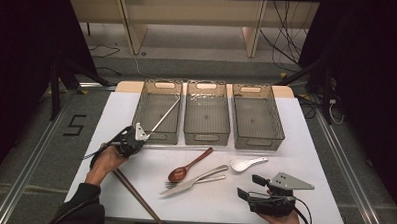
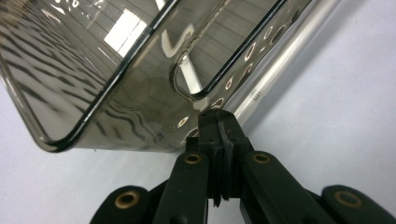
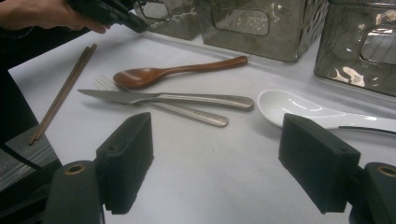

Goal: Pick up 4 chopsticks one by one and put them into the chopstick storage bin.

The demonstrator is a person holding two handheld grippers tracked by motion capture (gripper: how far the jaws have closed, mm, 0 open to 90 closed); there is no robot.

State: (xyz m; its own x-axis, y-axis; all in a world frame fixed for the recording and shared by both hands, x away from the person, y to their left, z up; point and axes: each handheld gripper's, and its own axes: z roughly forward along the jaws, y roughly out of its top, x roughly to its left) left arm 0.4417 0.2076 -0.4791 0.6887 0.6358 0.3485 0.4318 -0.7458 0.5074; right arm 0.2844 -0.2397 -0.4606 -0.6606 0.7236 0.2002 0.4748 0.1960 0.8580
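Observation:
My left gripper (image 1: 145,134) (image 2: 215,119) is at the front left corner of the left grey bin (image 1: 142,110) (image 2: 116,116). Its jaws are shut on the near end of a thin metal chopstick (image 1: 166,115) (image 2: 190,74), which slants up into that bin. My right gripper (image 1: 250,187) (image 3: 217,140) hovers low over the white mat near the front right, open, nothing between its jaws. Ahead of it lie a white ceramic spoon (image 1: 245,164) (image 3: 299,107), a knife (image 1: 194,181) (image 3: 163,97), a fork (image 3: 196,114) and a wooden spoon (image 1: 189,165) (image 3: 163,73).
A middle bin (image 1: 205,137) (image 3: 252,28) and a right bin (image 1: 258,140) (image 3: 359,46) stand beside the left one in a row at the back. A pair of wooden chopsticks (image 1: 136,196) (image 3: 63,91) lies at the front left, by the mat's edge.

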